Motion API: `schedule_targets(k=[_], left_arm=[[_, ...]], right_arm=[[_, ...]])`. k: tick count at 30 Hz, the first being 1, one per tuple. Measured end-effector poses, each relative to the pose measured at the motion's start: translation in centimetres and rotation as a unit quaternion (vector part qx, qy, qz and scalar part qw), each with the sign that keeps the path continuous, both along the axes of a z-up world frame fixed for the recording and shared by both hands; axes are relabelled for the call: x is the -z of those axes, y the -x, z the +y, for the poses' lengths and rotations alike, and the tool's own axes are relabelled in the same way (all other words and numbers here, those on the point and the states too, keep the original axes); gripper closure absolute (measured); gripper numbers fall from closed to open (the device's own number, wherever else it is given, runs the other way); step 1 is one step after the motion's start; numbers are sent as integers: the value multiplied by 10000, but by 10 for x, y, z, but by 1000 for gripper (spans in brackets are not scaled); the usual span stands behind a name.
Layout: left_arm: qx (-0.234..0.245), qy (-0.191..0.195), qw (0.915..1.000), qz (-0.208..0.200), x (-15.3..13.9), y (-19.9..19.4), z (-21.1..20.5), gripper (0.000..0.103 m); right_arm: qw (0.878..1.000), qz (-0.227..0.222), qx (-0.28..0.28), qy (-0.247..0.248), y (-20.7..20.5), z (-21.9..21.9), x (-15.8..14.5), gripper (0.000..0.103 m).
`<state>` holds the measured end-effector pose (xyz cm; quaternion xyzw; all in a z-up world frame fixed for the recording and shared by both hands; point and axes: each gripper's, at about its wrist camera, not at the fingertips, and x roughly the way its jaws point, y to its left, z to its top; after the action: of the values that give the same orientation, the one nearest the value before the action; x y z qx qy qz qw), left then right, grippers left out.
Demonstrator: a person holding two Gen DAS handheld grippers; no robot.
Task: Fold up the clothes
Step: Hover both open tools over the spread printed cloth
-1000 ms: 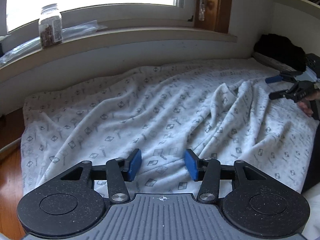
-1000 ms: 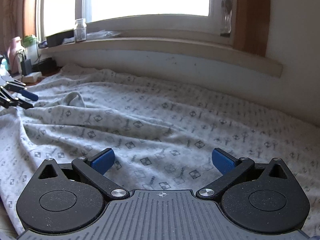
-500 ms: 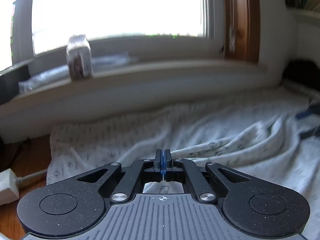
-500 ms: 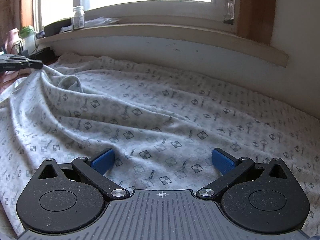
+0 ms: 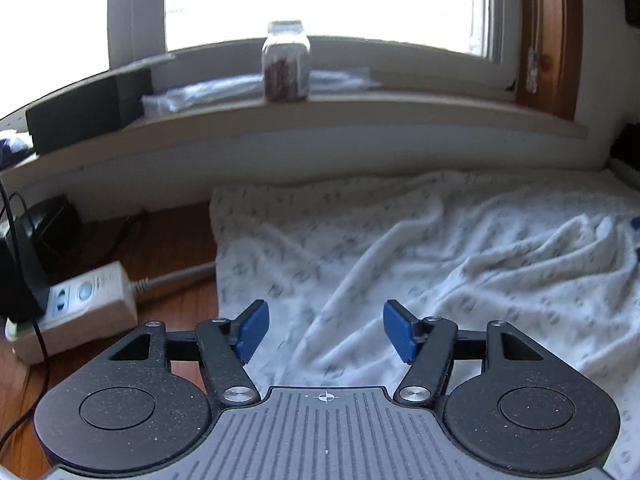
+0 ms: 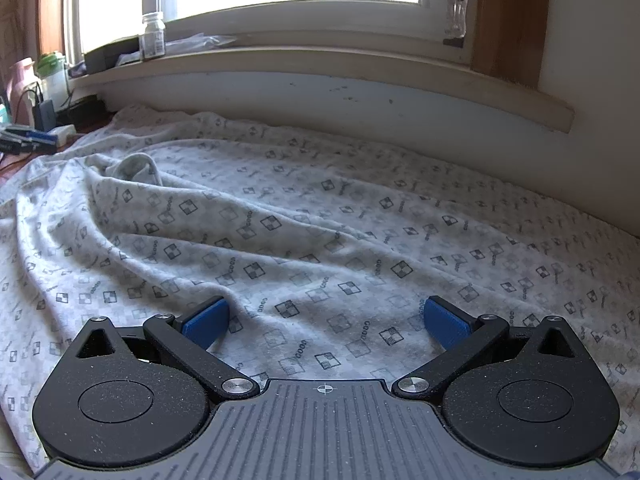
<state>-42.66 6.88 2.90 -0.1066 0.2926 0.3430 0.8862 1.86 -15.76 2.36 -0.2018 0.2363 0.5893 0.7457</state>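
the patterned cloth (image 6: 320, 216), a pale grey-white garment printed with small dark checked squares, lies spread and rumpled across the surface below the window sill (image 6: 320, 60), its far edge running along the wall under the sill. in the right wrist view a long ridge of folds runs from the far left toward the near middle, and a small rounded bunch of fabric stands up at the far left. the right gripper (image 6: 326, 322) hangs low over the near part of the cloth with its blue pads (image 6: 446, 322) spread wide apart; the fabric passes beneath and between them, but neither pad presses on it and nothing is held. the left gripper (image 5: 326, 332) sits at the left edge of the cloth (image 5: 440, 264), where the fabric ends against a bare wooden floor (image 5: 172, 240). its jaws are opening, the blue pads (image 5: 250, 334) well apart with a soft fold of cloth lying below the gap, not pinched. that view is blurred. just left of the gripper a white power strip (image 5: 76, 312) rests on the wood with a dark cord (image 5: 24, 264) plugged in. on the sill a glass jar (image 5: 286, 62) with dark contents stands in front of the bright window, beside a clear plastic bag (image 5: 208, 90) and a dark box (image 5: 80, 116) further left.
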Motion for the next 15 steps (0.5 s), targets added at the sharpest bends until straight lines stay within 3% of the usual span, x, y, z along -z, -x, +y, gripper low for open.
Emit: schedule_targets(k=[1,3,4,5,7,10,12,14,15], left_arm=[[-22,17,10000,39,4,-2,2,36],[-64,-1,9999,77,9,-5,4,50],[-75,-42,10000,37,9,-6,3,96],[-217,-184,9996,18,7,-6,3,101],[-547,-477,9974,-36,2,-6,5,101],[-586,-329,9976,-166,-5,4,4,94],[-594,-205,9977,-247,-10,12,3,77],[-662,-254,9972,-242,-14,29,-9,50],[-676,-252,9970,-262,-15,41,-18,47]], right_arm=[[10000,1,-3,1,0,0,0,0],[10000,10,-6,4,-1,0,0,0],[10000,11,-2,7,0,0,0,0],[10000,13,6,9,0,0,0,0],[10000,13,6,10,0,0,0,0],[10000,13,8,12,0,0,-1,0],[10000,1,9,17,0,0,-1,0],[10000,-29,8,19,1,0,-1,0],[10000,-93,14,4,3,0,-2,0]])
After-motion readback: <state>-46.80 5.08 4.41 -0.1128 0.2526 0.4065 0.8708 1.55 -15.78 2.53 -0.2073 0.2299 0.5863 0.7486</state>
